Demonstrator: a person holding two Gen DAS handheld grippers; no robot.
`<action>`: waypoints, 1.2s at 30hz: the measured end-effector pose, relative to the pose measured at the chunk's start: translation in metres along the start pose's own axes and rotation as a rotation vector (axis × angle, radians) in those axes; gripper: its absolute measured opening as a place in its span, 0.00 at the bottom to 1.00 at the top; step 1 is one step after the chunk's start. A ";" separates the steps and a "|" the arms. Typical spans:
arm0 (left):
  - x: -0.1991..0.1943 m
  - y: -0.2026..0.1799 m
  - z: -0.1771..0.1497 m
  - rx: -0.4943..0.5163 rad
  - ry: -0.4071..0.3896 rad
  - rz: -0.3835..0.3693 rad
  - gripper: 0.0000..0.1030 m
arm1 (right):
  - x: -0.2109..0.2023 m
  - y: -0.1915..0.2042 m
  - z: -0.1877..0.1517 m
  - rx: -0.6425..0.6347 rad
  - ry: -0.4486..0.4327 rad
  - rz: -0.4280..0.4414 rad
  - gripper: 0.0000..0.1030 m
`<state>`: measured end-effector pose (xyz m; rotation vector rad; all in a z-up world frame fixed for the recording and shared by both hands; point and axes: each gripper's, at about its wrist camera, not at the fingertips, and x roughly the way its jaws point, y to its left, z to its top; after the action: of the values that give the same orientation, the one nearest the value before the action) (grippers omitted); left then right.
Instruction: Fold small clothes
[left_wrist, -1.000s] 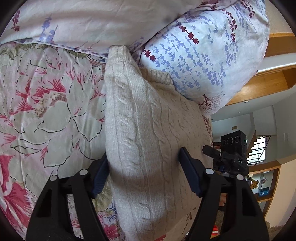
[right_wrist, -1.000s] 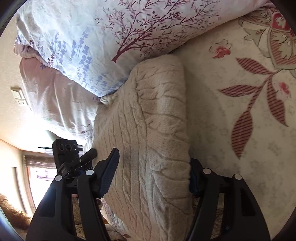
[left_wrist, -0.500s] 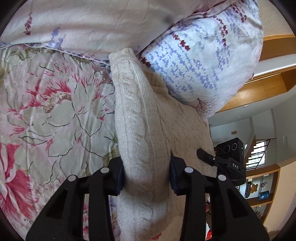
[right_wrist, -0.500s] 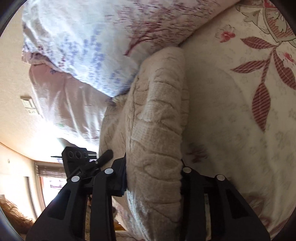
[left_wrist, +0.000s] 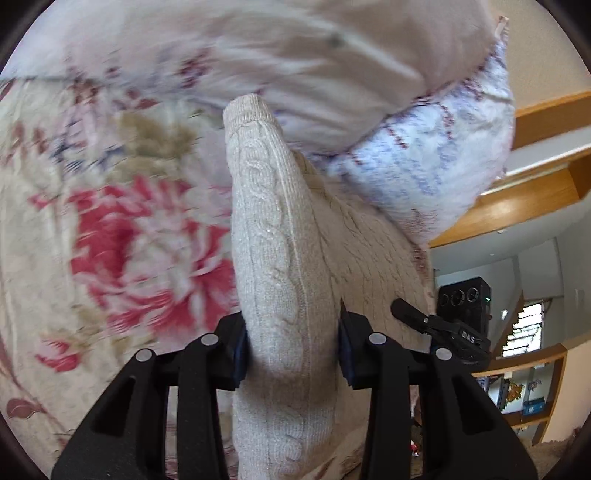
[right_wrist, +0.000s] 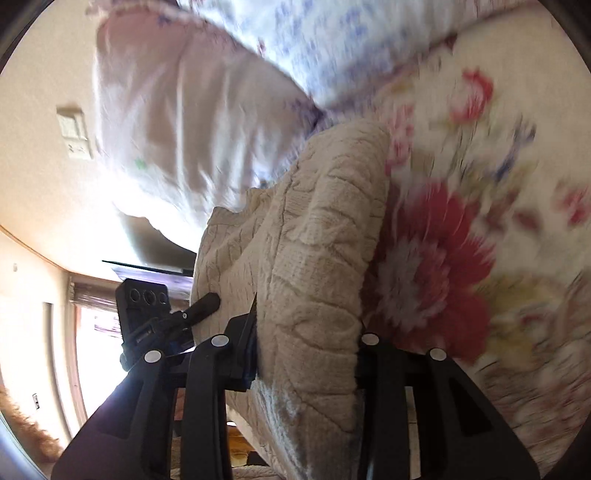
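Cream cable-knit sweater (left_wrist: 280, 266): partly folded, far end near the pillows (left_wrist: 417, 155), on the floral bedspread (left_wrist: 110, 229). Left gripper (left_wrist: 291, 350) and right gripper (right_wrist: 306, 350) each clamped on a bunched edge. Remaining, by judgement: final fold, laying flat.

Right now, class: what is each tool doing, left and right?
Left tool: closed on the cream knitted sweater.
Right tool: closed on the same sweater.

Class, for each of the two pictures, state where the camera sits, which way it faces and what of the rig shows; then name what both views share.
Left wrist: on the left gripper, looking forward and down at the cream sweater clamped between its fingers, bedspread beyond.
Right wrist: on the right gripper, facing the same sweater, likewise clamped.
Shared: sweater, flowered bedspread, pillow; each view shows the other gripper's camera.
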<state>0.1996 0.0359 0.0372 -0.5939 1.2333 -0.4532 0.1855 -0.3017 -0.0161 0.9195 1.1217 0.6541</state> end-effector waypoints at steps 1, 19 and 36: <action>0.004 0.009 -0.001 -0.016 0.003 0.025 0.39 | 0.010 -0.002 -0.005 0.012 -0.002 -0.033 0.32; -0.034 -0.055 -0.044 0.379 -0.261 0.263 0.78 | -0.017 -0.006 0.000 0.002 -0.131 -0.141 0.33; 0.027 -0.068 -0.037 0.428 -0.160 0.350 0.60 | -0.001 0.020 0.014 -0.220 -0.161 -0.501 0.39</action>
<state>0.1713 -0.0391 0.0535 -0.0442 1.0190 -0.3508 0.1983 -0.2966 0.0035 0.4653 1.0567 0.2772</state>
